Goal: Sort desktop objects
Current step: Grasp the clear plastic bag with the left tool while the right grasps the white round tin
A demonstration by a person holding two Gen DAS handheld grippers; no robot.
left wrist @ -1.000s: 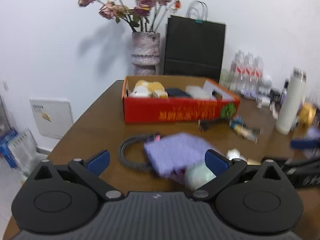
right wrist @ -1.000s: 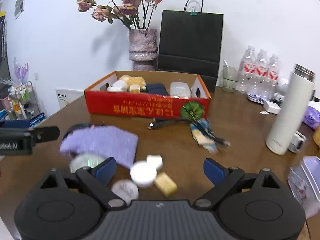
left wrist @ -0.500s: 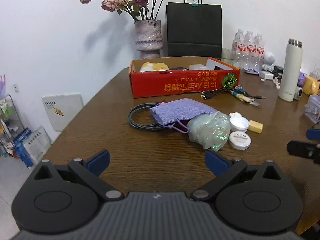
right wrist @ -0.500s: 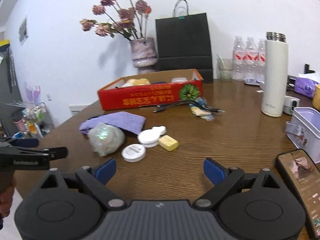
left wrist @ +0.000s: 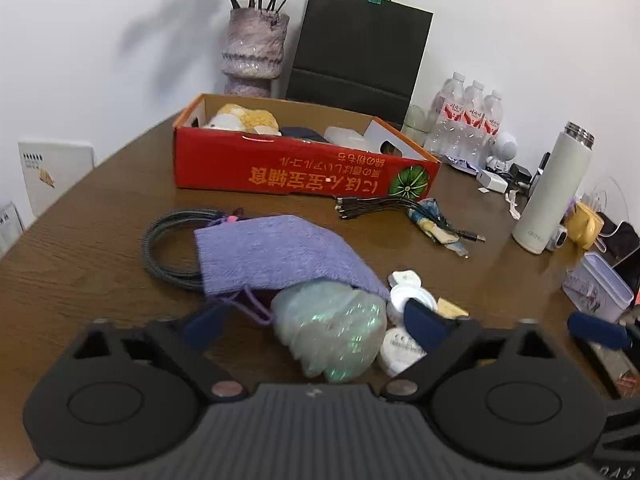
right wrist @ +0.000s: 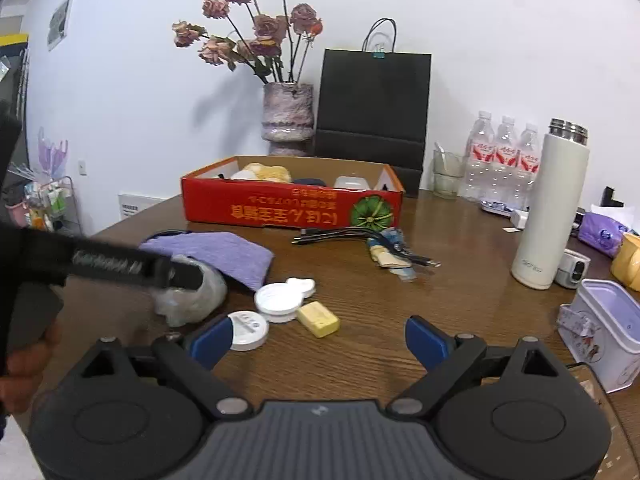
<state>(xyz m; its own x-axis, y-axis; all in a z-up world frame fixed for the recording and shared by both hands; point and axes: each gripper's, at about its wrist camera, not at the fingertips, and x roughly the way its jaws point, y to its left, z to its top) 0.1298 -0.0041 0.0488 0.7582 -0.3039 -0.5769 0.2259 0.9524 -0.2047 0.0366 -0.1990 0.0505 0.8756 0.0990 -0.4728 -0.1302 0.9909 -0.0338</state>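
Your left gripper (left wrist: 312, 326), jaws just closing, brackets the iridescent crumpled plastic bag (left wrist: 332, 330) without gripping; your right gripper (right wrist: 318, 340) gapes empty beside it.

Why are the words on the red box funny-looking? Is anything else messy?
The red box has its printing upside down from here. The purple cloth lies crumpled over the grey cable coil, and loose black cables sprawl beside the box.

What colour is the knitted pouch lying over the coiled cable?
Lilac purple, the knitted pouch shows best in the left wrist view.
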